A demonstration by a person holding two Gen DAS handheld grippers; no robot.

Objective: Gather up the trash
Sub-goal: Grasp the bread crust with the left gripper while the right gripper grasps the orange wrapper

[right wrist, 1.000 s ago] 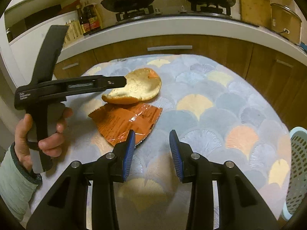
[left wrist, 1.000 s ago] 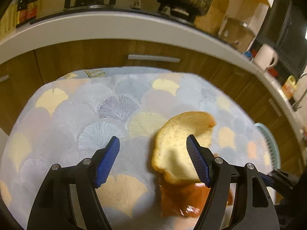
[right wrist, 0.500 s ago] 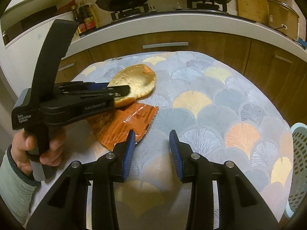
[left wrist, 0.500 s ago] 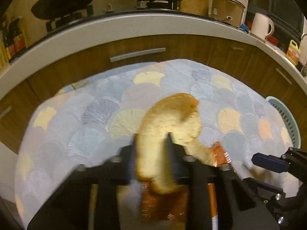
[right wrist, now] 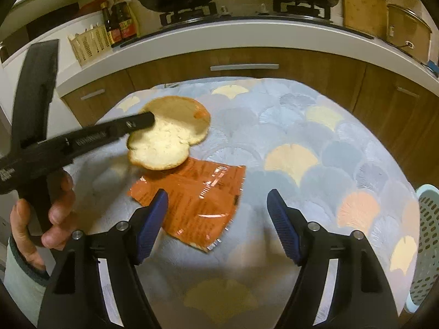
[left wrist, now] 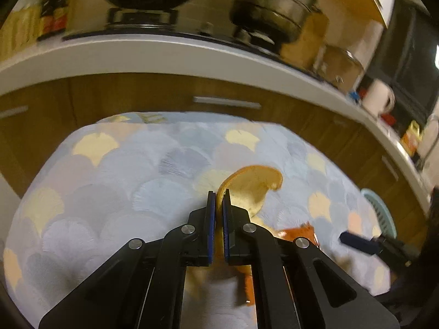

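Observation:
A pale piece of fruit peel (right wrist: 164,142) with an orange rind (left wrist: 252,183) hangs just above the table, pinched at its edge. My left gripper (left wrist: 219,195) is shut on it and shows in the right wrist view as a black arm (right wrist: 148,118) held by a hand. An orange foil wrapper (right wrist: 197,194) lies flat on the cloth under the peel, partly hidden in the left wrist view (left wrist: 301,233). My right gripper (right wrist: 216,205) hovers over the wrapper's near edge. Its jaws are opening and the pads press on nothing.
A patterned cloth (right wrist: 315,137) covers the round table. A pale blue perforated basket (right wrist: 428,219) stands off the table's right edge (left wrist: 381,213). Behind runs a white counter with wooden cabinets (right wrist: 247,57), a wok, a pot and bottles.
My left gripper has shut on the peel and lifted it off the wrapper. My right gripper's jaws have spread much wider and it has edged closer to the wrapper.

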